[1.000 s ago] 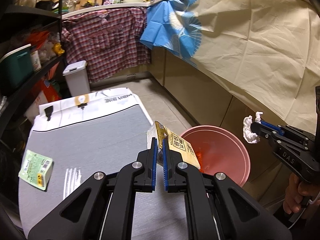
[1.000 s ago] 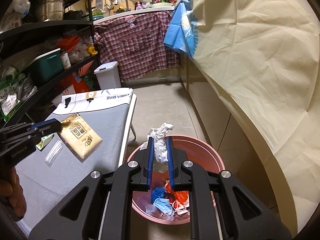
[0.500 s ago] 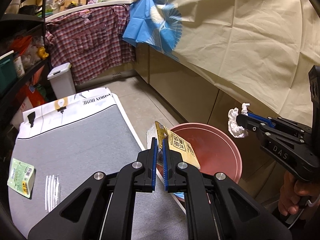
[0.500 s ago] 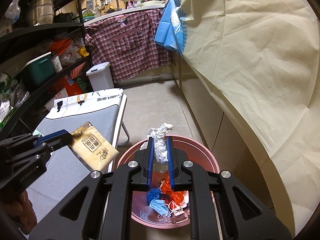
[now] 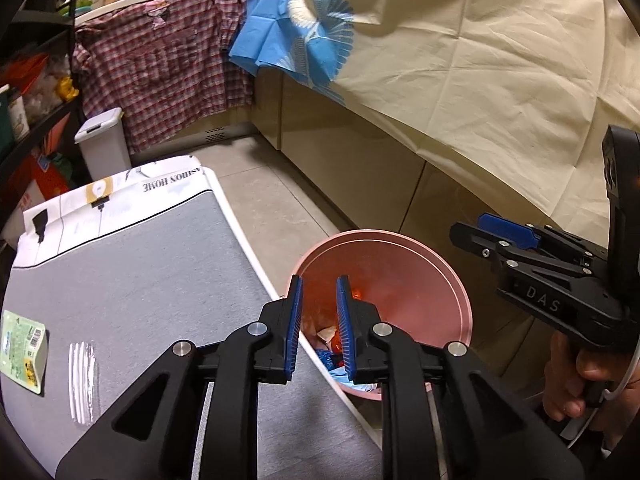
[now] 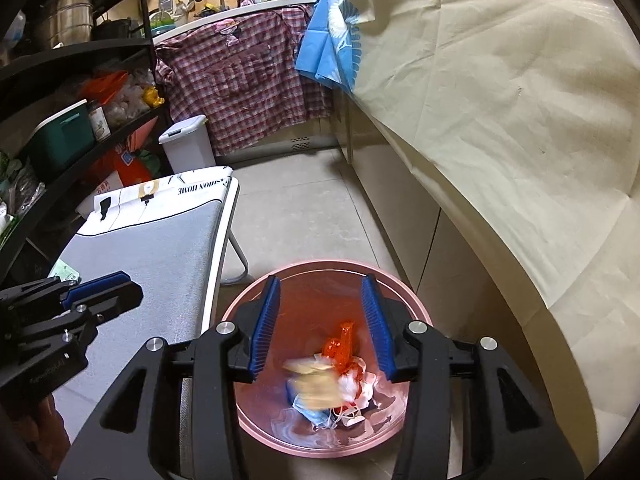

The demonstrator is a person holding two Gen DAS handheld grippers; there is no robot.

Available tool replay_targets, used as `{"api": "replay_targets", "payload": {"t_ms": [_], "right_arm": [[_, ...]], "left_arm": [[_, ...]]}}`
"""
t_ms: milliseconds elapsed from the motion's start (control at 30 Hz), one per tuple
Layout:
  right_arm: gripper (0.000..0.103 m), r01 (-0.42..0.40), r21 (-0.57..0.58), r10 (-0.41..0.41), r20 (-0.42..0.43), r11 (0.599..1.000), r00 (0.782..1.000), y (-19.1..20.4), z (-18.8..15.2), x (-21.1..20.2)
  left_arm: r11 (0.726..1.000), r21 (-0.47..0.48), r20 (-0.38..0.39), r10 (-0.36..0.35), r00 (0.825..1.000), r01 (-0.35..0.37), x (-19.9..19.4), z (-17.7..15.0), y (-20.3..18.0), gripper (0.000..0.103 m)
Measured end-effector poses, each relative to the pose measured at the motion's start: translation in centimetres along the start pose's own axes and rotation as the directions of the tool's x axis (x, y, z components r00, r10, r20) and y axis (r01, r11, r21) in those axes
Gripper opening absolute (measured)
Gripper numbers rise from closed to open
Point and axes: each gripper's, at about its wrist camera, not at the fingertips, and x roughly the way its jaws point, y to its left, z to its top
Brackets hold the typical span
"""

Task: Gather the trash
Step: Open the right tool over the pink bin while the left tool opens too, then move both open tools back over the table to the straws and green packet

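Observation:
A pink bin (image 5: 460, 292) (image 6: 256, 300) stands on the floor beside the grey table (image 5: 140, 272) (image 6: 160, 256). My left gripper (image 5: 319, 286) hangs over the bin's near rim, its jaws opening with nothing between them. My right gripper (image 6: 323, 286) is over the bin too, jaws opening and empty; it also shows at the right (image 5: 472, 236). A blurred tan packet (image 6: 316, 384) and white tissue (image 6: 352, 384) lie on the trash inside the bin. A green packet (image 5: 22, 350) and a clear wrapper (image 5: 82, 384) lie on the table.
A cream cloth (image 5: 480, 60) and a blue cloth (image 5: 296, 36) drape the counter on the right. A white lidded bin (image 5: 102, 142) stands at the back under plaid shirts (image 5: 160, 68). Black shelves (image 6: 60, 80) line the left. A hand (image 5: 580, 384) grips the right tool.
Both grippers went from shut to open. The tan packet left the left gripper and the white tissue left the right one; both now lie in the bin. Both grippers sank slightly toward it.

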Motion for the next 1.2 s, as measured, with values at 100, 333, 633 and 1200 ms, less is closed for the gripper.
{"api": "replay_targets", "payload": {"t_ms": [100, 333, 633, 1200], "right_arm": [[0.044, -0.003, -0.007, 0.003, 0.000, 1.000, 1.000, 0.2, -0.1, 0.0], [0.044, -0.016, -0.031, 0.017, 0.017, 0.999, 1.000, 1.1, -0.4, -0.5], [0.044, -0.055, -0.100, 0.061, 0.054, 0.993, 0.997, 3.6, -1.0, -1.9], [0.042, -0.255, -0.142, 0.264, 0.045, 0.956, 0.963, 16.1, -2.4, -4.0]], "left_arm": [[1.000, -0.011, 0.003, 0.010, 1.000, -0.010, -0.3, -0.1, 0.6, 0.018], [0.999, -0.025, 0.022, 0.034, 0.999, -0.033, -1.8, -0.5, 2.3, 0.018], [0.992, -0.075, 0.041, 0.102, 0.994, -0.098, -5.0, -1.8, 7.1, 0.018], [0.931, -0.247, 0.041, 0.286, 0.957, -0.267, -13.5, -5.9, 19.6, 0.018]]}}
